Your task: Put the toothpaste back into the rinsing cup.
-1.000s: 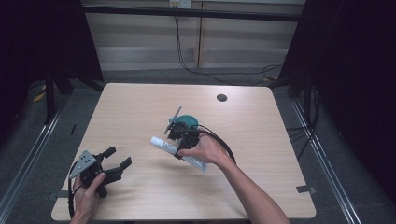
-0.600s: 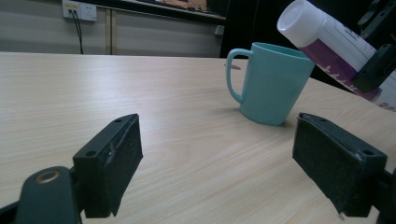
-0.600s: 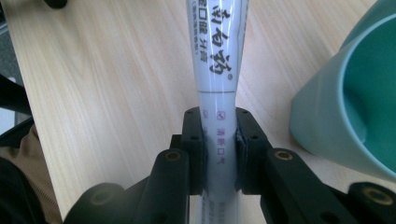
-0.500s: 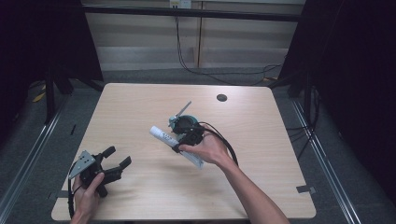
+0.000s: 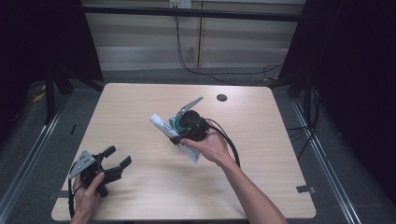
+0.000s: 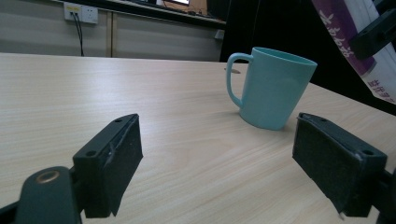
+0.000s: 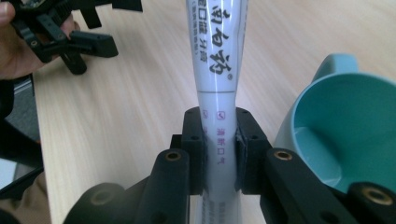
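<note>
A: Your right hand-held gripper (image 7: 219,154) has its jaws clamped tight on the white tube (image 7: 215,70), gripping it low on its body, so most of the printed length sticks out past the pads.

B: And in the high view that tube (image 5: 161,125) is up off the tabletop (image 5: 280,140), slanting toward the far left, right beside the teal mug (image 5: 175,122).

A: That's your risk. With so much tube beyond the grip, I'd judge it could pivot in the pads if you swing your wrist quickly.

B: Agreed, and the mug (image 7: 345,135) sits just right of the tube. Clip the rim with the tube or a jaw and you could tip it or shove it along the tabletop.

A: Squeeze harder and the soft body may buckle, too.

B: Your left hand-held gripper (image 5: 112,163) sits wide open at the near left corner, holding nothing, well apart from the action.

A: From its own camera the mug (image 6: 268,86) stands upright, handle to the left. If you aim for the mouth, come down steeply; a shallow angle likely catches the lip.
</note>
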`<state>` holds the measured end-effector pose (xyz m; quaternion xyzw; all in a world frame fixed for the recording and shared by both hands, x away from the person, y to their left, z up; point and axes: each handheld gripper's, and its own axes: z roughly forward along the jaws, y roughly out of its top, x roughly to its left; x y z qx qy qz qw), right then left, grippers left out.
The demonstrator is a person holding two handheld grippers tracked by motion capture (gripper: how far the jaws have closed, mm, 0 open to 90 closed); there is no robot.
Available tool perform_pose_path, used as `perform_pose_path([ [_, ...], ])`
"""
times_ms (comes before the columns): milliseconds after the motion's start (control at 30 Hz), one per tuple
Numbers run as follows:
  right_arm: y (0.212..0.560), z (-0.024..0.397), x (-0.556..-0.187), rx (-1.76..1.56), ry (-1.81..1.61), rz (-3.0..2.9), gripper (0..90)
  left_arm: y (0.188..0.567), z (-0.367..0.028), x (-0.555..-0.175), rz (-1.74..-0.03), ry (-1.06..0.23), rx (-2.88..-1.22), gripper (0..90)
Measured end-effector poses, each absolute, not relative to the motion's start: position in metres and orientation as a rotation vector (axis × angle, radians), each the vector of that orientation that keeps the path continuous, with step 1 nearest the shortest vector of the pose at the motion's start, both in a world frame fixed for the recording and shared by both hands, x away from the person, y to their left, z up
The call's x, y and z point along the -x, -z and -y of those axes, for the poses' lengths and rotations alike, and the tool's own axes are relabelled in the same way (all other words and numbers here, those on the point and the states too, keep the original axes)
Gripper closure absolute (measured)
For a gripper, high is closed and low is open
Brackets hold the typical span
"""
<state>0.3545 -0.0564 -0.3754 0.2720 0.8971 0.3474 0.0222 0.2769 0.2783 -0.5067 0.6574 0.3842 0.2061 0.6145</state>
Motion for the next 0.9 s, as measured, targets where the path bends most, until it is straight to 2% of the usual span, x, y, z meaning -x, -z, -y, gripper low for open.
perform_pose_path([
  [900,0.358,0.077,-0.349,-0.808,-1.482,-2.463,77.6,0.507,-0.278,-0.277,-0.877,-0.472,-1.513,15.7],
])
